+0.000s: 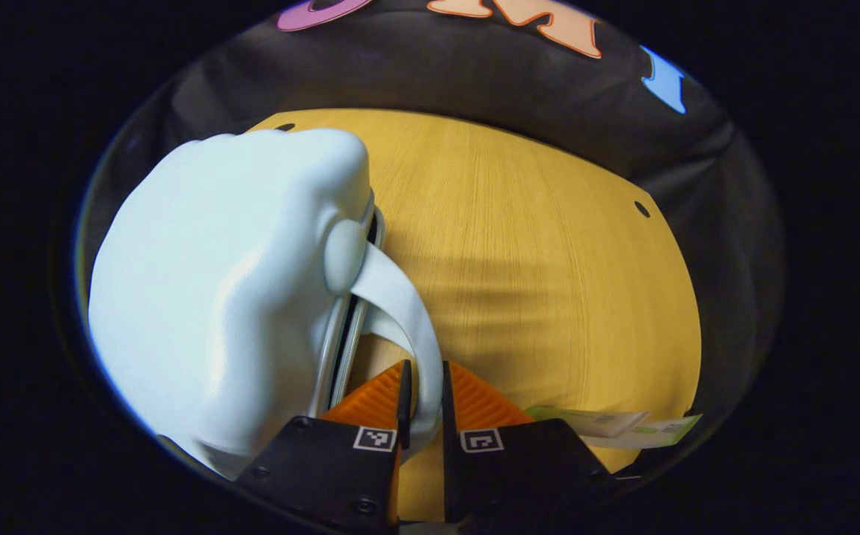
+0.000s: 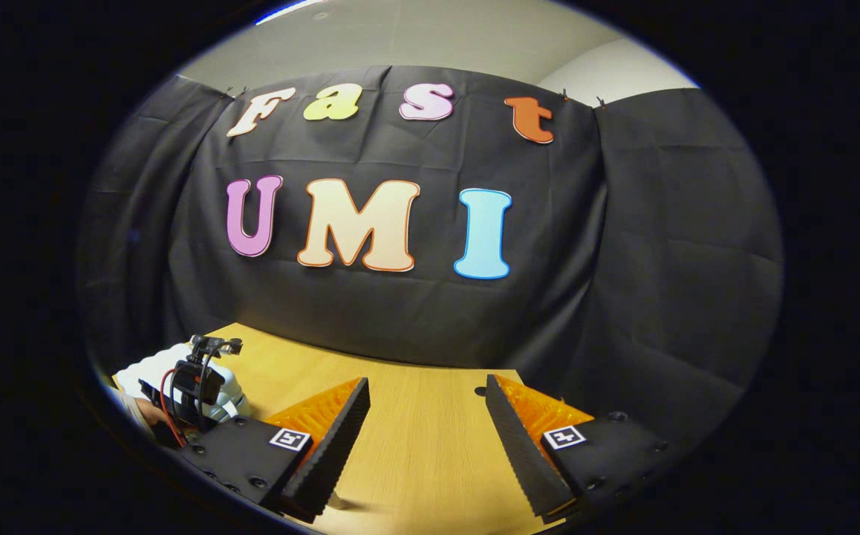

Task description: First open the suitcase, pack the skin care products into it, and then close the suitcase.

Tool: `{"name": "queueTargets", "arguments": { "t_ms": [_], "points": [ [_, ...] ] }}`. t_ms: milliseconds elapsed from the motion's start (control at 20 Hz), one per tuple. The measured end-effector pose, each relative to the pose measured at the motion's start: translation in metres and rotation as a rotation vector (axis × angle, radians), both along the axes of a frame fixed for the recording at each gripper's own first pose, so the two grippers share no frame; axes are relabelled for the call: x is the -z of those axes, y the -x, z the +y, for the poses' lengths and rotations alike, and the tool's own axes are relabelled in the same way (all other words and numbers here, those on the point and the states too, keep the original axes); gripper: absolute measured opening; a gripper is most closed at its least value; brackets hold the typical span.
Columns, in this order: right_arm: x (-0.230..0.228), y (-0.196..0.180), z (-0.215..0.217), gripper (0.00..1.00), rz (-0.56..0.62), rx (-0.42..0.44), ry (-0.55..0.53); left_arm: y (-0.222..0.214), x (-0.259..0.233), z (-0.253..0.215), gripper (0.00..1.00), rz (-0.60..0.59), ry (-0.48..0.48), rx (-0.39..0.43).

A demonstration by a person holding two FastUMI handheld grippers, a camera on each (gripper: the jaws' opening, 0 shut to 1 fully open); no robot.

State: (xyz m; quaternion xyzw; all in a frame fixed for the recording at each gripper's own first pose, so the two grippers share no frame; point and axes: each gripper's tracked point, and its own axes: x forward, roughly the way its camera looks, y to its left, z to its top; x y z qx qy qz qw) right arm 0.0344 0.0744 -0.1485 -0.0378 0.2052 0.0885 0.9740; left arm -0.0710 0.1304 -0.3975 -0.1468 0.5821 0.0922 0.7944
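In the left gripper view, the pale blue case [image 1: 222, 290] fills the left side, standing on the desk [image 1: 549, 282] with its seam turned toward the camera. A curved handle [image 1: 400, 312] of the same pale colour arches off its edge and runs down between the left tongs [image 1: 424, 394], which are nearly closed with both fingers pressing on the handle's lower end. To the right of the tongs, at the near edge of the desk, lie flat pale green packets [image 1: 616, 425] (their print is too small to make out).

In the right gripper view, the case [image 2: 159, 371] sits at the far left on the desk [image 2: 415, 438], partly hidden by the other gripper's camera gear and red cable [image 2: 196, 383] in front of it. Toward the middle, the right tongs [image 2: 426, 446] stand wide open above bare wood, holding nothing, well apart from the case.
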Motion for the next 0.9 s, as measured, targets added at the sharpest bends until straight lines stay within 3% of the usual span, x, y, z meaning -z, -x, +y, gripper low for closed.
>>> {"name": "queueTargets", "arguments": {
  "t_ms": [150,200,250,650,900],
  "points": [
    [-0.003,0.002,0.007,1.00,-0.026,-0.008,-0.005,-0.004,-0.008,-0.002,0.09,0.001,-0.044,0.101],
    [0.000,0.006,0.015,0.97,-0.017,-0.026,-0.022,-0.004,-0.010,-0.002,0.11,0.002,-0.082,0.137],
    [0.001,0.009,0.026,0.98,-0.010,-0.051,-0.040,-0.005,-0.013,-0.002,0.03,0.002,-0.119,0.158],
    [-0.003,0.026,0.053,0.98,-0.054,-0.147,-0.106,-0.011,-0.044,-0.003,0.00,-0.028,-0.177,0.210],
    [0.004,0.035,0.055,0.98,-0.028,-0.165,-0.182,-0.022,-0.078,-0.001,0.00,-0.081,-0.187,0.194]
  ]
}}
